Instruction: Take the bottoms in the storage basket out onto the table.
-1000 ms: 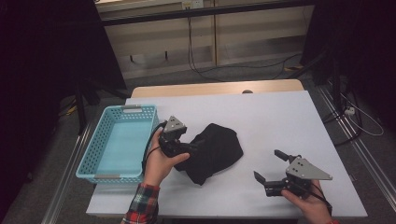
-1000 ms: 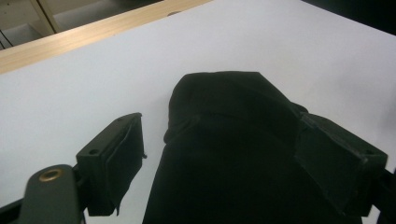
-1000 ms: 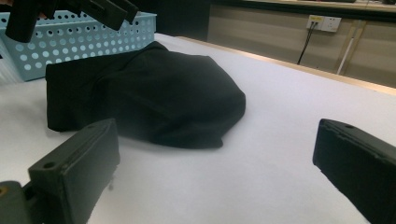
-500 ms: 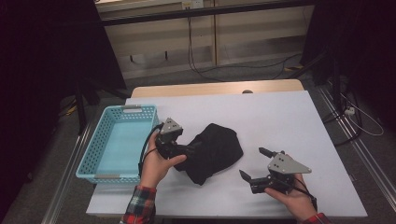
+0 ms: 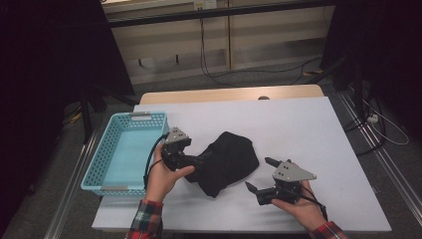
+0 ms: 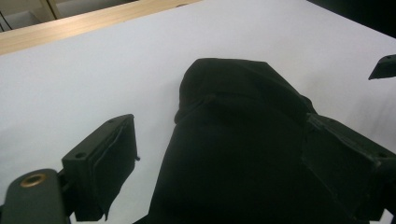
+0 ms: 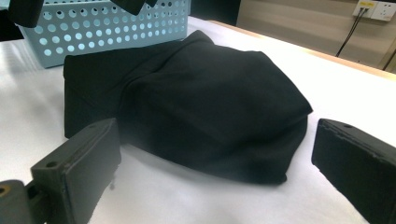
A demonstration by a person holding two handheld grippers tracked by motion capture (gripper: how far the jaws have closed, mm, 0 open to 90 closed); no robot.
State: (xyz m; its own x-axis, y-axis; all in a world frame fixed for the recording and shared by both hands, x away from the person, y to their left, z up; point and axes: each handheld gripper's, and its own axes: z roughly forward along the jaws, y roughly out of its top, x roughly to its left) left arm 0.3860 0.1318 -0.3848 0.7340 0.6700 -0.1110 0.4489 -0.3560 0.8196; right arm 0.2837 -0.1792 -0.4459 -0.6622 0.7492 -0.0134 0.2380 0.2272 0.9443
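Observation:
A crumpled black cloth [image 5: 229,159] lies on the white table [image 5: 298,124], just right of a light blue perforated basket [image 5: 97,164]. My left gripper [image 5: 193,162] is at the cloth's left end. In the left gripper view [image 6: 219,126] the cloth [image 6: 243,154] lies between the jaws, which have just been opening. The left pad [image 6: 109,158] stands clear of the fabric. My right gripper [image 5: 257,173] is open, just off the cloth's lower right edge and pointing at it. In the right gripper view [image 7: 217,140] the cloth [image 7: 201,93] lies ahead of the wide jaws, which hold nothing.
The basket [image 7: 107,25] is empty and sits at the table's left edge. A wooden strip [image 5: 229,93] runs along the table's far side, with cables on the floor behind it. Bare tabletop extends to the right of the cloth.
My right gripper has moved left across the table, toward the cloth's lower right edge. The left hand has stayed at the cloth's left end.

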